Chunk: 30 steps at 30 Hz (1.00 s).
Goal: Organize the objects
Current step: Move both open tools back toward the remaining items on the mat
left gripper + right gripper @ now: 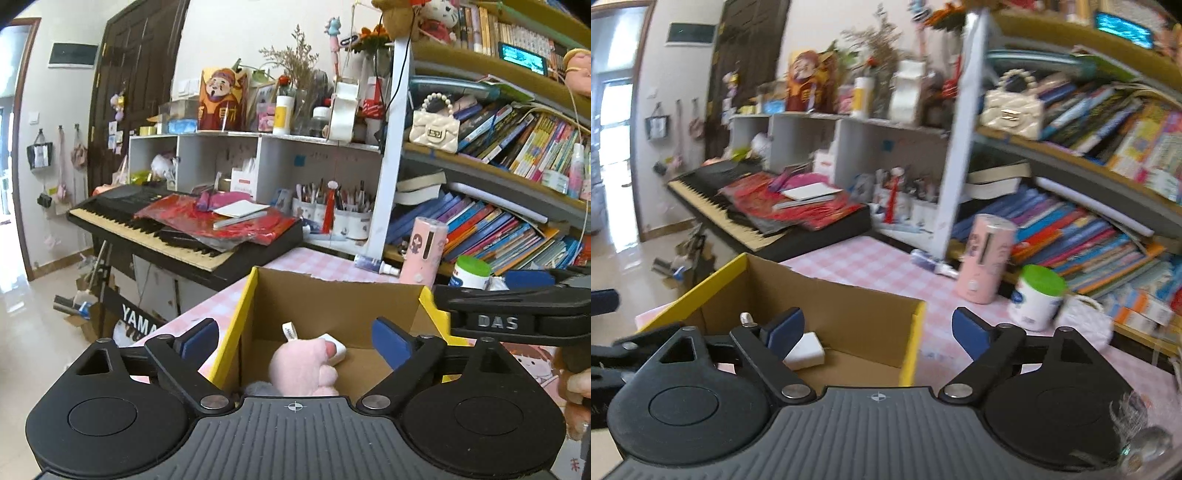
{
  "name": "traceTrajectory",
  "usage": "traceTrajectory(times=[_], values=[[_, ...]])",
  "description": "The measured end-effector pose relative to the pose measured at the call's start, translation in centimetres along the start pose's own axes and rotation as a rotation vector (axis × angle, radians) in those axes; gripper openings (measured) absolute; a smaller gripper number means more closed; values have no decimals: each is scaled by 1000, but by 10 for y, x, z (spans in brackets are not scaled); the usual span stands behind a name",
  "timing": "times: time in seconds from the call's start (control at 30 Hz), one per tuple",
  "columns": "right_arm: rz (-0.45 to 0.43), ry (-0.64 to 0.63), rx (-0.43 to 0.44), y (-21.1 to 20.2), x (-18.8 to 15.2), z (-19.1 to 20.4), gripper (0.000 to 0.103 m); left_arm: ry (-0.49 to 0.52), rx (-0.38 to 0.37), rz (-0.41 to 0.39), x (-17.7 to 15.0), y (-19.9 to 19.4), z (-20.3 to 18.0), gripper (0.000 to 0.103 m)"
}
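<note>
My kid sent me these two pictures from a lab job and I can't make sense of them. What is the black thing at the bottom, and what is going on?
Each picture comes from a camera mounted on a hand-held grabbing tool, looking forward along its two blue-padded fingers. A person holds one in each hand. The left tool and the right tool both stand open and hold nothing. Below them, a cardboard box sits on a pink checked table. Inside it lie a pink plush toy and a white block. On the table beyond stand a pink canister and a green-lidded jar.
</note>
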State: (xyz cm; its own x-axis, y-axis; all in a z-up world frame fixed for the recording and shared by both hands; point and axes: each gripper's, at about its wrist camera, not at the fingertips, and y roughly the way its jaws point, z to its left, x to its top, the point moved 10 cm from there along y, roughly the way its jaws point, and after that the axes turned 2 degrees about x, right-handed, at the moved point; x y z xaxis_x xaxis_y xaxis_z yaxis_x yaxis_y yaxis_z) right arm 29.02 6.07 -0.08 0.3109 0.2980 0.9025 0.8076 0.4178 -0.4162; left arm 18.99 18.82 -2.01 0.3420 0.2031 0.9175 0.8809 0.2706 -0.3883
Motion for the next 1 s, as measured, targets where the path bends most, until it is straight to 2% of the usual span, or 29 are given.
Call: traceTrajectory(times=[0.13, 0.27, 0.53, 1.0], values=[[11, 42, -54, -23, -18, -9, 87, 3, 2, 13, -9, -12, 5, 92], [58, 84, -93, -39, -41, -14, 87, 13, 12, 42, -23, -23, 9, 92], [174, 63, -138, -68, -94, 3, 90, 63, 10, 154, -63, -42, 8, 93], [242, 120, -160, -114, -143, 22, 90, 123, -33, 224, -97, -81, 8, 93]])
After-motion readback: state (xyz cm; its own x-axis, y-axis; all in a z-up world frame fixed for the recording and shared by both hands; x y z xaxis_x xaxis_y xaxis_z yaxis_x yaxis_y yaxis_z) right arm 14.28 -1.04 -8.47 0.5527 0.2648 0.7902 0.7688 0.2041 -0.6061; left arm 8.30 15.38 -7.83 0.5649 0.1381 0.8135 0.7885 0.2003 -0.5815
